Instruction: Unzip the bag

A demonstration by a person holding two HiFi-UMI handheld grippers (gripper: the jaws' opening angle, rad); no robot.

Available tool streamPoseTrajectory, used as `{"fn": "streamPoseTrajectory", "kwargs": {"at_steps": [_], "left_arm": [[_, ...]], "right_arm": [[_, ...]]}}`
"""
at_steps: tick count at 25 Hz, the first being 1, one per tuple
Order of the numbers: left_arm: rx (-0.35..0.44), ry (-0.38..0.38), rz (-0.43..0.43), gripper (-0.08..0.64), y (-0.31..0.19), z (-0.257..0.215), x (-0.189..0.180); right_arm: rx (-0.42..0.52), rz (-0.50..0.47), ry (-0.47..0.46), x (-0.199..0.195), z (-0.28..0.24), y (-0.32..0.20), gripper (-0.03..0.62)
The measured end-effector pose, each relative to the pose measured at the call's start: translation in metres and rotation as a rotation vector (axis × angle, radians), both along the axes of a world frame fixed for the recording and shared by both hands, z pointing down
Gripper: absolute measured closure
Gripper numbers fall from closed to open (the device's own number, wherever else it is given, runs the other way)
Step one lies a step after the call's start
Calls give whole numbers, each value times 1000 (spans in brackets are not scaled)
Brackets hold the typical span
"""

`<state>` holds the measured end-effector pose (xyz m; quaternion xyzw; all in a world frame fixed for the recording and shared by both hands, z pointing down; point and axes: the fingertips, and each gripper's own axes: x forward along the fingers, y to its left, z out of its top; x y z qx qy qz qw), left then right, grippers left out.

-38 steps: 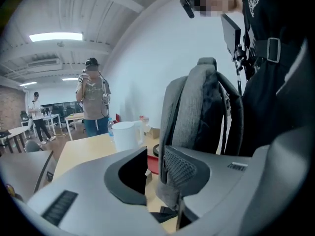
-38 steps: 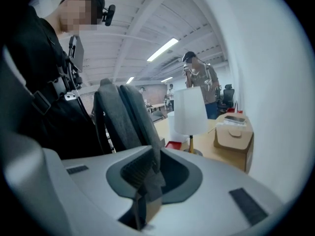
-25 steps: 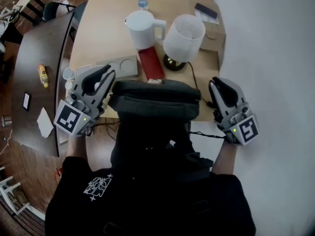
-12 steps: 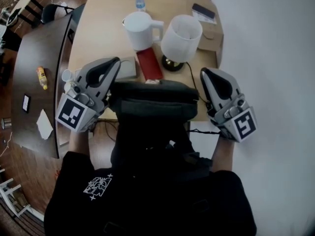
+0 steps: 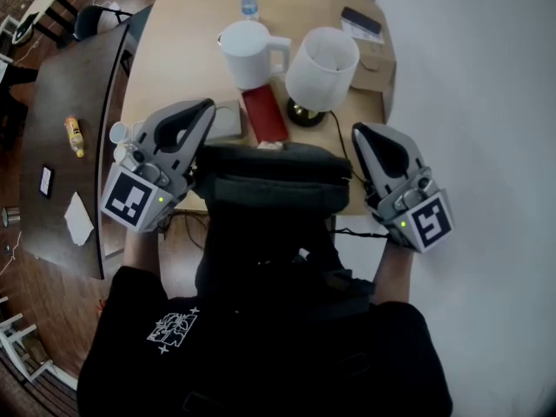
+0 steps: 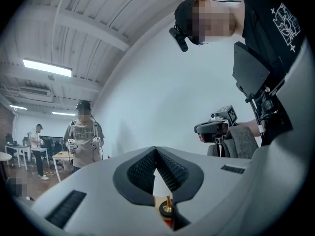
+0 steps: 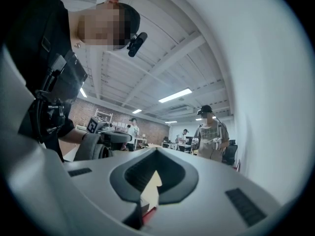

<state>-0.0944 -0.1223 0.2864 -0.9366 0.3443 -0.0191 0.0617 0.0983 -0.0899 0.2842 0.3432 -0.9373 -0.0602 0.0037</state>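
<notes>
Meeting at their tips, the fingers (image 6: 140, 173) of the left gripper (image 6: 155, 150) are pressed together with nothing between them. The fingers (image 7: 172, 176) of the right gripper (image 7: 156, 152) are likewise closed and empty.

In the head view the left gripper sits just beside the left end of the dark grey bag (image 5: 272, 179) and the right gripper just beside its right end. Whether either one touches the fabric is hard to tell from above. The bag lies crosswise in front of the person's chest (image 5: 261, 346), at the near edge of the light wooden bench (image 5: 174, 59).

Farther back on the bench stand a white jug (image 5: 248, 50), a lamp (image 5: 323, 66) with a white shade, a flat red case (image 5: 265, 111) between them, and a water bottle (image 5: 250, 7).
</notes>
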Motion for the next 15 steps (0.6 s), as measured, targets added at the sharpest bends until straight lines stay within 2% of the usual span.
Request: {"fn": "streamPoseTrajectory", "kwargs": {"at_steps": [10, 15], "left_arm": [[-14, 3, -5, 563, -3, 4, 1], [-16, 9, -41, 563, -6, 4, -4]], "right_arm": [[-5, 38, 15, 3, 5, -7, 577], [-2, 86, 10, 6, 4, -10, 577]]}}
